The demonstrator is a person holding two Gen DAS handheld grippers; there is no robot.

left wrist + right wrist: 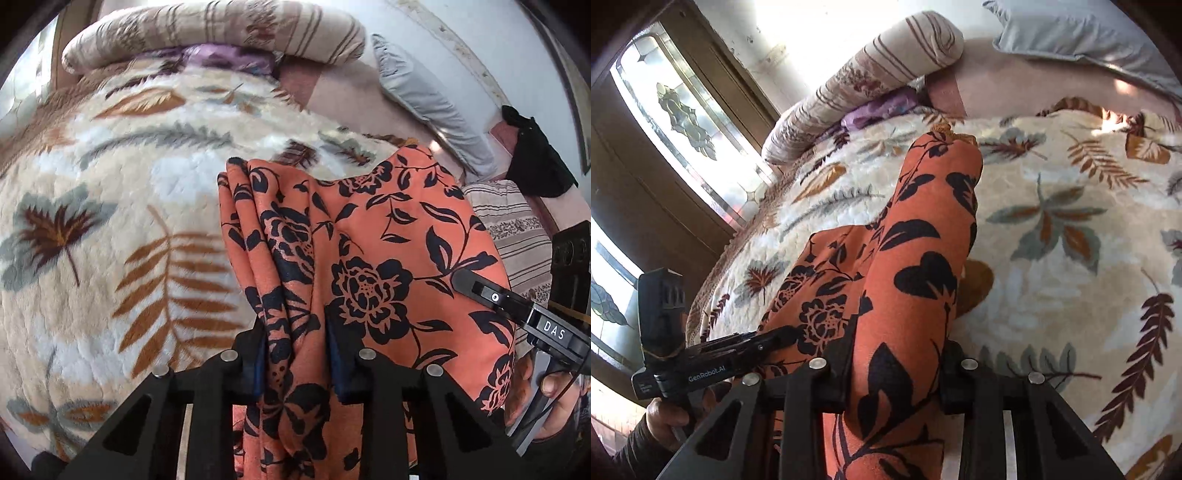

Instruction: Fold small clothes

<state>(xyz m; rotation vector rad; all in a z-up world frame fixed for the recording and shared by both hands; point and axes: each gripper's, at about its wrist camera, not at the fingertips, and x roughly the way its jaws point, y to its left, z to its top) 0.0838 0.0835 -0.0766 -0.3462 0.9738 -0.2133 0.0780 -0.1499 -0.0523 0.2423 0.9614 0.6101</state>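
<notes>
An orange garment [373, 236] printed with black flowers hangs over a fleecy leaf-patterned blanket [110, 206]. My left gripper [295, 354] is shut on a bunched fold of the cloth, which rises between its pads. My right gripper [897, 369] is likewise shut on a thick roll of the same garment [916, 258]. In the left wrist view the right gripper [495, 295] shows at the garment's right edge, held by a hand [554, 395]. In the right wrist view the left gripper [713, 354] reaches the cloth from the left. The cloth hides both sets of fingertips.
A striped rolled quilt [221, 33] and a purple cloth [225, 59] lie at the bed's far end. A grey pillow [424, 96] and a black item [535, 158] sit right. A striped cushion [513, 229] lies beside the garment. A wooden window frame [683, 110] stands left.
</notes>
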